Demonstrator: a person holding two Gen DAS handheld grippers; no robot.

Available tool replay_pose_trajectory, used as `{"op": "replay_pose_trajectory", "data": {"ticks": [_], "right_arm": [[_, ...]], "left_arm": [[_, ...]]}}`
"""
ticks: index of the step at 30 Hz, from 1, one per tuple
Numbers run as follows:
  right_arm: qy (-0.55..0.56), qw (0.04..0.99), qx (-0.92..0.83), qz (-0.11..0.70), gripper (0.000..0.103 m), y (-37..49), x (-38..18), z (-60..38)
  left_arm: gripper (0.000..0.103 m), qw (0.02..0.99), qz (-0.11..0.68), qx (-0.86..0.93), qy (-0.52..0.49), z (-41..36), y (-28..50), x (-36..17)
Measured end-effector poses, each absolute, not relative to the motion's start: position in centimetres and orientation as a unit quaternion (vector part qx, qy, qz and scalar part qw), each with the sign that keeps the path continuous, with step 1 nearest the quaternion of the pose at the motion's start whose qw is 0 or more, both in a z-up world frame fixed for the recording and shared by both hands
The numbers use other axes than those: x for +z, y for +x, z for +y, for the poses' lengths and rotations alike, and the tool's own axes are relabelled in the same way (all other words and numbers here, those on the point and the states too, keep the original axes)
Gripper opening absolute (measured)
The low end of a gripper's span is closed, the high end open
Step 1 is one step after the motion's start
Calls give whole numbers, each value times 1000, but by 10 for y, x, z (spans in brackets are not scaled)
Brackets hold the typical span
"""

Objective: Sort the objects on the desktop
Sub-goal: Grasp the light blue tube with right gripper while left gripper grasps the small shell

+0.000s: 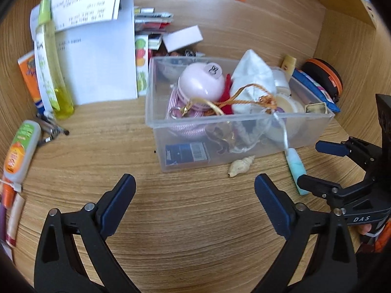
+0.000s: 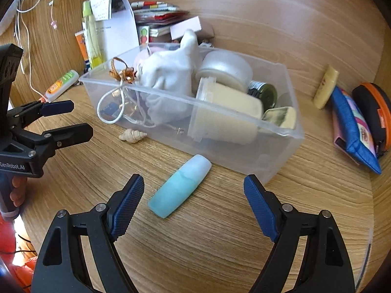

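Both tools gape with nothing between their pads, the right tool (image 2: 193, 199) over the turquoise bottle (image 2: 179, 186) lying on the counter (image 2: 220, 244), the left tool (image 1: 195, 202) below the seashell (image 1: 240, 165), the clear bin (image 2: 281, 144) at twelve o'clock.
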State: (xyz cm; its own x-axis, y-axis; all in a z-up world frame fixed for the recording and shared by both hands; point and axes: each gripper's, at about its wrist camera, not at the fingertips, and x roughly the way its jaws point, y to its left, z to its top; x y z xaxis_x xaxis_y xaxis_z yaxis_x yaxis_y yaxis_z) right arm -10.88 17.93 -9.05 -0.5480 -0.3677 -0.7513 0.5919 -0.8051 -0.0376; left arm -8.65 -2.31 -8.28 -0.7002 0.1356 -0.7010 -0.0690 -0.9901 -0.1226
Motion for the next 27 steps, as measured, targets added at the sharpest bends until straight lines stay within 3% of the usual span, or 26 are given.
{"op": "replay_pose_trajectory", "data": {"ticks": [6, 8, 12, 17, 27], "right_arm": [[401, 281, -857, 158, 75, -117, -98, 167], [409, 284, -851, 165, 61, -117, -102, 164], [410, 296, -847, 165, 50, -115, -104, 162], [411, 311, -843, 156, 24, -115, -104, 166], [408, 310, -846, 151, 23, -111, -101, 185]], "left_arm": [[99, 60, -36, 916, -396, -18, -89, -87], [99, 60, -31, 913, -402, -16, -91, -88], [99, 61, -13, 909, -411, -8, -94, -90], [99, 62, 10, 910, -410, 5, -96, -90], [99, 59, 6, 909, -412, 26, -110, -90]]}}
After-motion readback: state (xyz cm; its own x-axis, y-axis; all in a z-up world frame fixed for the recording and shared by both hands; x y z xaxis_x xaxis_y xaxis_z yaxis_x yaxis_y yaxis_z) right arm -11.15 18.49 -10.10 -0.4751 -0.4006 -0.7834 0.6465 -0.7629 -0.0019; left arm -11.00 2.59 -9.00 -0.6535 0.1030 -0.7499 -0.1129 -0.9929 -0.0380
